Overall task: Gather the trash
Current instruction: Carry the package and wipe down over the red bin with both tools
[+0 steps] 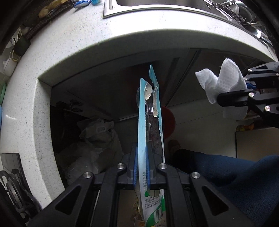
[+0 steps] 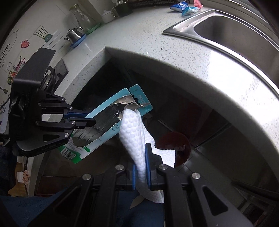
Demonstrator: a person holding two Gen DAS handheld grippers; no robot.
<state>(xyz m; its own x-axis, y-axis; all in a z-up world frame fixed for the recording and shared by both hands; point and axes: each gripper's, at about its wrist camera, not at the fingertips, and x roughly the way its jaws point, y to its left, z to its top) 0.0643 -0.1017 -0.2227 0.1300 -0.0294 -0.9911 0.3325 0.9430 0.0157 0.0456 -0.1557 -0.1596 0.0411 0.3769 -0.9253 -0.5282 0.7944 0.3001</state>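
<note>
Hanging out past the counter's edge, the torn blue-and-white cardboard blister pack [image 1: 150, 122] with its clear plastic front ripped open is clamped edge-on between the blue-padded fingers of the left gripper [image 1: 141, 167]; its barcoded green end sticks out behind the pads. From the right wrist camera the same pack [image 2: 108, 120] shows its flat face, grey where the card has peeled, with the left gripper [image 2: 87, 120] pinching it from the left side.

Beside it, a crumpled white embossed paper towel [image 2: 137, 139] is pinched in the right gripper [image 2: 141, 167], jaws clenched on a fold while the loose ends flop above and below the pads. In the left wrist view the towel [image 1: 225, 82] and right gripper [image 1: 230, 94] sit to the right of the pack, apart from it.

Both pieces are held in front of the dark opening under the speckled white stone countertop [image 1: 73, 52], over a round dark-red object [image 2: 176, 145] low down. A stainless steel sink [image 2: 226, 31] is set into the counter above. Blue-and-white candy wrappers [image 2: 184, 7] lie near the back of the counter, and a small metal teapot [image 2: 74, 35] stands on a blue coaster by the wall. A dark blue sleeve or trouser leg [image 1: 226, 167] shows at the lower right.
</note>
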